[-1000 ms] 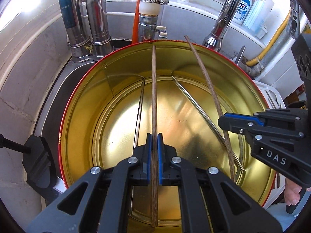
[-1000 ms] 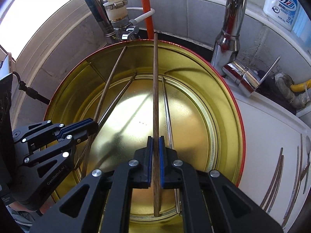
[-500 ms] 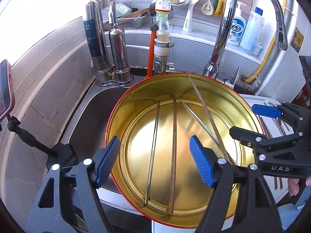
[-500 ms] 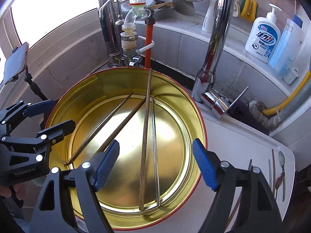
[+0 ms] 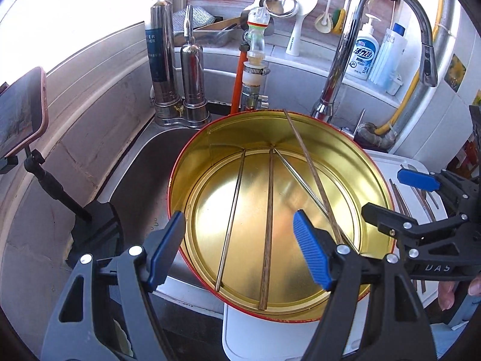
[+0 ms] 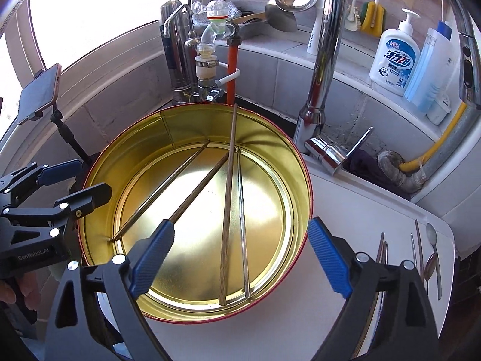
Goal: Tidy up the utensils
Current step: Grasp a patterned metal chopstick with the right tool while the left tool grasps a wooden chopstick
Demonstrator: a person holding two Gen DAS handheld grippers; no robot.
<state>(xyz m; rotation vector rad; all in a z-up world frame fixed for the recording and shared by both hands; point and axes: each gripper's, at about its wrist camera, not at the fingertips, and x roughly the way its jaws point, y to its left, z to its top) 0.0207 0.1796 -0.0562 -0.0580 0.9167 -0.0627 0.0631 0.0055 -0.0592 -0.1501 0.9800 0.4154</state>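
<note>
This is a home kitchen: a steel sink [image 5: 141, 180] under a chrome faucet [image 5: 375, 30], a ladle [image 5: 279, 3] and brushes hung behind, dish soap [image 6: 393, 60] on the ledge, and what looks like a water filter [image 5: 160, 60].

Count of things at the sink

One tin [image 6: 302, 180] holds four chopsticks: two wooden chopsticks [image 6: 227, 210] and two metal chopsticks [image 6: 242, 225]. On the white board [image 6: 345, 210] lie more utensils, one a spoon [image 6: 432, 240]; their full number I cannot tell. Two bottles [image 6: 393, 60] stand on the ledge. One phone [image 6: 40, 93] is on a stand. Two grippers [image 6: 240, 255] are seen.
</note>
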